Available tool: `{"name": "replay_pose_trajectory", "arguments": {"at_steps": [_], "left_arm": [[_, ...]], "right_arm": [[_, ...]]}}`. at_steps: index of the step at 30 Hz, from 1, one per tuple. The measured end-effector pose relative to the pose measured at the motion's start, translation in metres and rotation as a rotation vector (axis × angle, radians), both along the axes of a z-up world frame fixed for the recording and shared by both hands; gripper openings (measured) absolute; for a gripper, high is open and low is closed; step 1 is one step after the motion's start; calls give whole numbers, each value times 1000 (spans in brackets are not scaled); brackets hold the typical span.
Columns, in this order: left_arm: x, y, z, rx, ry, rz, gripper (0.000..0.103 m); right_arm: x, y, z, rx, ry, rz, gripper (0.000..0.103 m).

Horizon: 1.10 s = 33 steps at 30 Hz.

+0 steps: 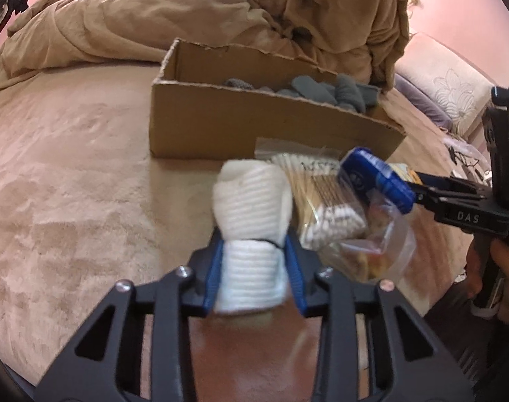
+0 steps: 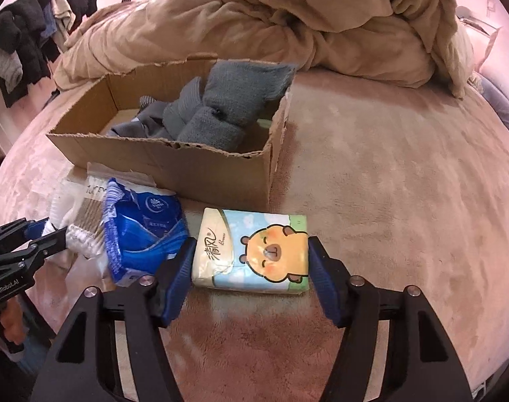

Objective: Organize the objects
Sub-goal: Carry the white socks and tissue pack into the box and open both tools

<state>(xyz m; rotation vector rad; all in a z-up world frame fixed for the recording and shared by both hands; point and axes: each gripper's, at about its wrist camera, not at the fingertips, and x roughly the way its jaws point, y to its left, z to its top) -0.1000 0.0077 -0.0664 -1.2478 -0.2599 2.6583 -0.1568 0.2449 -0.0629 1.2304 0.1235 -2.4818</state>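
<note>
White ribbed cloth, a rolled sock [image 1: 251, 234], sits pinched between the blue pads of our left gripper [image 1: 252, 269], whose fingers are closed against its lower half while the upper half bulges out ahead of the tips. Just beyond and to the right of that tool lies a clear bag of cotton swabs [image 1: 324, 201], and nearer on the right a second clear bag [image 1: 371, 251] with small yellowish things inside that we cannot make out. Further ahead stands the cardboard box [image 1: 254, 124] on the tan bed cover [image 1: 70, 174], with grey socks [image 1: 321, 92] showing over its torn rim.

Our right gripper [image 2: 251, 263] is spread wide around a tissue pack [image 2: 254, 251] printed with an orange cartoon animal; the left pad looks to be touching the pack's edge and the right pad is at or just beside the other edge, though we cannot tell whether it presses. The pack rests flat on the cover between the fingers. Immediately left of this tool lies a blue packet [image 2: 144, 231], touching the swab bag further left. Straight ahead of the fingers is the box's near wall, with the grey socks piled in its right end. Behind the box a rumpled tan duvet [image 2: 288, 20] is heaped, and dark clothes [image 2: 30, 33] hang at the far left.
</note>
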Motion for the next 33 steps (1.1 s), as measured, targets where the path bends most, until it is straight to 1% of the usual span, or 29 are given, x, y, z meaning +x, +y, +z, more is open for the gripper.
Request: {"name": "replay_pose_trajectory", "arguments": {"at_steps": [4, 10, 14, 20, 24, 27, 31, 33], "left_arm": [[8, -2, 8, 12, 14, 12, 35], [27, -5, 33, 11, 50, 13, 35], [43, -13, 49, 5, 72, 23, 35], [52, -23, 71, 1, 106, 35, 35], [50, -18, 90, -40, 161, 4, 35], [47, -18, 107, -51, 203, -8, 35], [42, -22, 123, -49, 244, 9, 35], [37, -25, 128, -35, 258, 27, 35]], "right_arm": [[6, 8, 7, -23, 23, -19, 68], [20, 11, 18, -35, 57, -26, 68], [46, 13, 23, -62, 66, -28, 68], [74, 10, 29, -86, 63, -27, 68], [83, -3, 47, -95, 88, 4, 68], [87, -14, 66, -110, 115, 22, 68], [91, -28, 90, -135, 162, 32, 68], [88, -38, 99, -148, 176, 39, 68]]}}
